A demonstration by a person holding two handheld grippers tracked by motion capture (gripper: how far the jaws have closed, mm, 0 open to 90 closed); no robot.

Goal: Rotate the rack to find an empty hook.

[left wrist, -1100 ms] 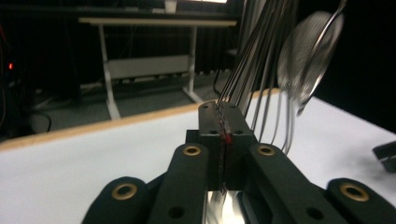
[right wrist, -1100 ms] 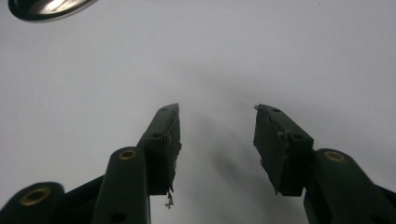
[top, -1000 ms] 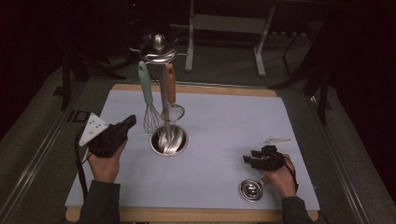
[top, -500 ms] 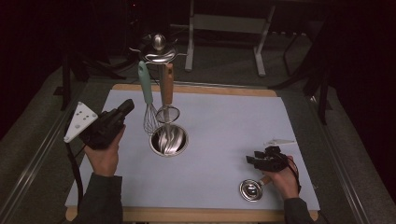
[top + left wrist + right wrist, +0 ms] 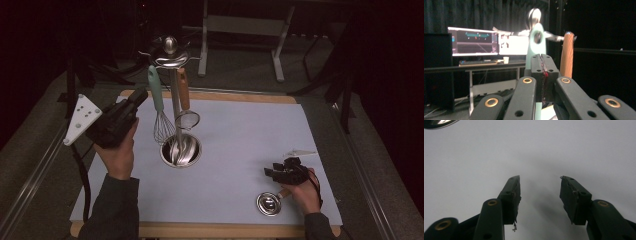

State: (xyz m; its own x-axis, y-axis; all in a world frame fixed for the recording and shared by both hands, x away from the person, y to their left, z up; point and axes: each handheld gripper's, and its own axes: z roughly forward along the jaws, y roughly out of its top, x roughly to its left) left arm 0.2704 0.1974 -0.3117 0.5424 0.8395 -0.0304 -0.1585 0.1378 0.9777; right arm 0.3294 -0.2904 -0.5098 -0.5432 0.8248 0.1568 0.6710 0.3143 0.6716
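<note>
A metal utensil stand point(image 5: 170, 52) rises from a round steel base point(image 5: 181, 151) on the pale mat point(image 5: 240, 135). From its top hang a teal-handled whisk point(image 5: 156, 95) and a wooden-handled strainer point(image 5: 184, 92). My left gripper point(image 5: 141, 95) is raised at the left, shut and empty, its tips just left of the teal handle. In the left gripper view the shut jaws point(image 5: 541, 58) sit right in front of the teal handle point(image 5: 537, 41), with the wooden handle point(image 5: 567, 55) to its right. My right gripper point(image 5: 274, 173) rests low at the front right, open point(image 5: 540, 187) over bare mat.
A small round metal scoop point(image 5: 268, 203) lies on the mat by the right hand, and its rim point(image 5: 439, 122) shows in the right gripper view. The table's wooden edge point(image 5: 210, 230) runs along the front. A lit monitor point(image 5: 474, 41) stands on a desk beyond the table.
My left gripper has risen and moved toward the stand, up to the teal whisk handle, still shut. The right hand and gripper have stayed put.
</note>
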